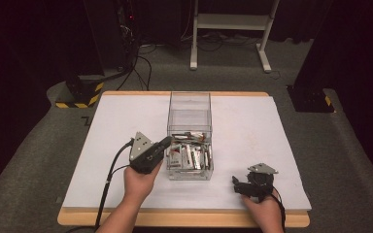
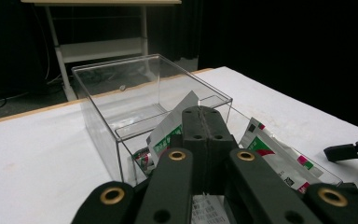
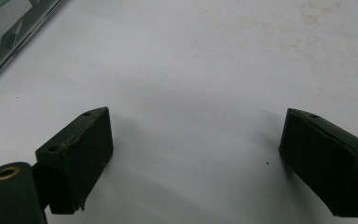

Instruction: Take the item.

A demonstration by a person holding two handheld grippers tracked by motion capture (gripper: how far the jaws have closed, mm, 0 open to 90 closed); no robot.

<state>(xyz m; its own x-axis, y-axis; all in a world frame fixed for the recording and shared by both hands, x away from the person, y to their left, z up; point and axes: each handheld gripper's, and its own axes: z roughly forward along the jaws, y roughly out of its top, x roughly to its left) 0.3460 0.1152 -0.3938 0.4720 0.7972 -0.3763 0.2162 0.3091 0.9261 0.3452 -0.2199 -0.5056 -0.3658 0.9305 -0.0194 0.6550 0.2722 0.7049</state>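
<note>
The clear box (image 1: 190,141) is taken as landmark at the middle of the white table (image 1: 116,126). Its near compartment is packed with foil sachets (image 1: 190,156), presumably gathered there for sorting; the far compartment is seen empty. The left gripper (image 1: 165,141) is held at the box's left wall, its jaws pressed together with nothing seen between them, apparently poised beside the sachets. The right gripper (image 1: 235,183) is rested near the box's right front corner, jaws spread wide over bare table, seemingly parked out of the way.
</note>
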